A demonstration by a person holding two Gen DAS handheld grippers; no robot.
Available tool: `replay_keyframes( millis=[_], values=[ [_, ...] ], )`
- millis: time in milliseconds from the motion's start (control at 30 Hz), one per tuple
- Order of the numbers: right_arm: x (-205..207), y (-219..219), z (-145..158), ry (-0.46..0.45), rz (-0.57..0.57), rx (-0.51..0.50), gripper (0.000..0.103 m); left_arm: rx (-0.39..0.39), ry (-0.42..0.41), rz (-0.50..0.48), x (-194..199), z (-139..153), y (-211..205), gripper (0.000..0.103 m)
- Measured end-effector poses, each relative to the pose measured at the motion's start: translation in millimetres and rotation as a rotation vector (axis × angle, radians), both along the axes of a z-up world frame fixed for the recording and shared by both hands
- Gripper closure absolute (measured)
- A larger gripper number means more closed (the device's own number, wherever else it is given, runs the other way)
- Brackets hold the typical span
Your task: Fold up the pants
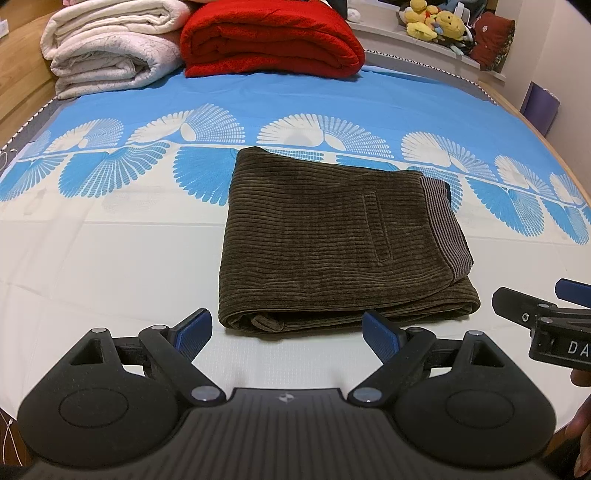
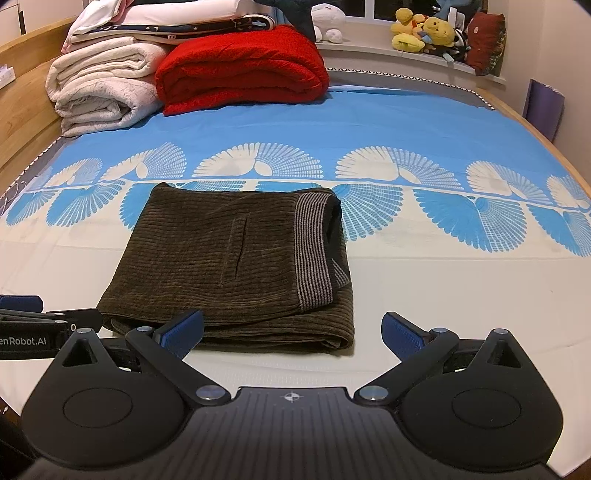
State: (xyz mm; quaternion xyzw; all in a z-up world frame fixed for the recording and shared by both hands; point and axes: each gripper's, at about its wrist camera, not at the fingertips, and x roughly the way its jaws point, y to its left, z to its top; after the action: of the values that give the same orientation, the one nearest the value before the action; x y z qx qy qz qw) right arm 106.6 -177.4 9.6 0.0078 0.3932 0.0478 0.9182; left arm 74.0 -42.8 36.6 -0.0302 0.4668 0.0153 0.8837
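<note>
Folded brown corduroy pants [image 1: 332,243] on bed [image 1: 110,258], just ahead of left gripper [image 1: 286,334] and right gripper [image 2: 291,334]; both spread wide, holding nothing.

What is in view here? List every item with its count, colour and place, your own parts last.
pants: one, dark olive-brown corduroy, folded flat mid-bed, striped waistband on the right side.
bed sheet: one, cream with a blue fan pattern, covering the bed.
red blanket: one, folded, far end of the bed.
white blankets: a folded stack, far left, with more linens on top.
plush toys: several, mostly yellow, on the far right ledge.
purple item: one, leaning against the right wall.
left gripper: black, blue fingers open, before the pants' near edge.
right gripper: black, blue fingers open, at the pants' near right corner.
</note>
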Motion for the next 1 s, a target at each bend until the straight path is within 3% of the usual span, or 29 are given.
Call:
replay_keyframes(
  millis=[1000],
  values=[
    [-0.9,2.7,-1.3,0.001,0.008,0.006,0.001,0.012,-0.008,-0.015,-0.3,1.6,-0.4,0.011]
  ],
)
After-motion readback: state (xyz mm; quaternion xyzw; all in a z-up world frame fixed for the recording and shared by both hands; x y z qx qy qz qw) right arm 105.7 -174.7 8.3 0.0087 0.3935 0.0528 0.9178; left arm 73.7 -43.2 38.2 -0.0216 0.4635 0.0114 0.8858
